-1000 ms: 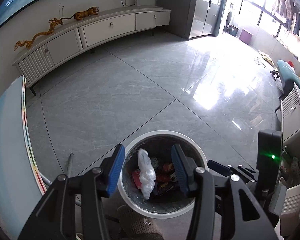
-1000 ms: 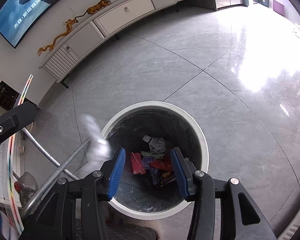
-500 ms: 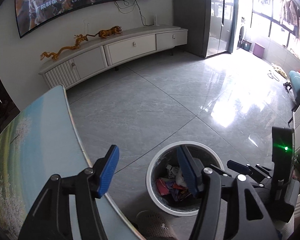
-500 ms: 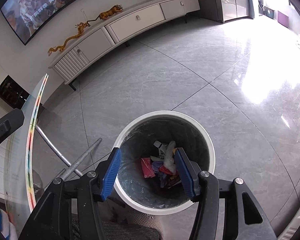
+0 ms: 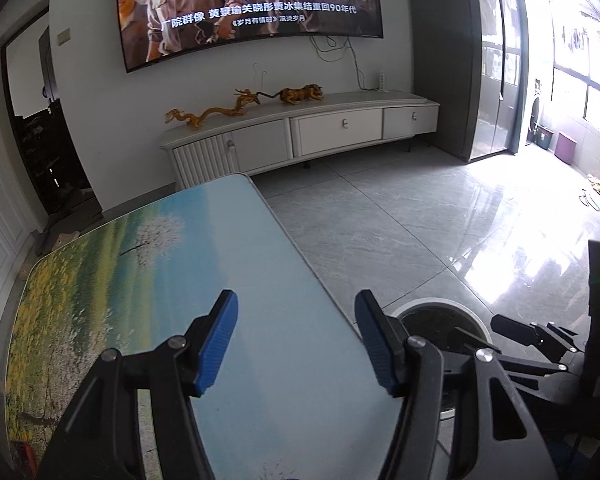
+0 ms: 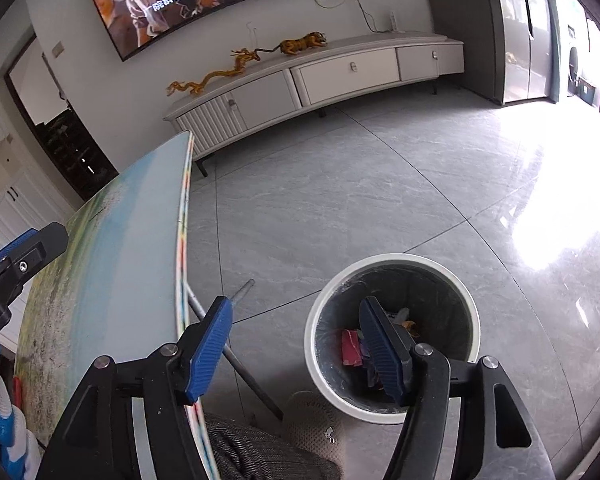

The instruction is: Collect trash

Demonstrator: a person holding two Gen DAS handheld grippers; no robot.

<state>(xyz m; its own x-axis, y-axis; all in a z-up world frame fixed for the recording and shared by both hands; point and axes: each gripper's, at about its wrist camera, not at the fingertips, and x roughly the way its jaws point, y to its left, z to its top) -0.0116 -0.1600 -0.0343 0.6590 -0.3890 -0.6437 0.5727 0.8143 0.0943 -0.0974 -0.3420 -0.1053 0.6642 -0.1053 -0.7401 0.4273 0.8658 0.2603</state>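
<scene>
The white round trash bin (image 6: 392, 261) stands on the floor, lined with a dark bag and holding several scraps of trash (image 6: 352, 347), red and purple among them. My right gripper (image 6: 296, 322) hangs above its left rim with jaws opening and nothing between them. My left gripper (image 5: 296, 320) is open and empty over the landscape-printed table top (image 5: 172, 264). Only the bin's rim (image 5: 434, 302) shows past the table's edge in the left wrist view. No trash lies on the table that I can see.
The table's edge (image 6: 184, 240) and its metal leg (image 6: 236, 300) are just left of the bin. A person's slipper (image 6: 316, 426) and trouser leg (image 6: 252, 454) are at the bin's near side. A long white TV cabinet (image 5: 300, 136) lines the far wall.
A white plastic scrap fell into the bin. Both grippers rose and swung left, away from the bin; the left one now looks over the table. Both jaws stand wider.
</scene>
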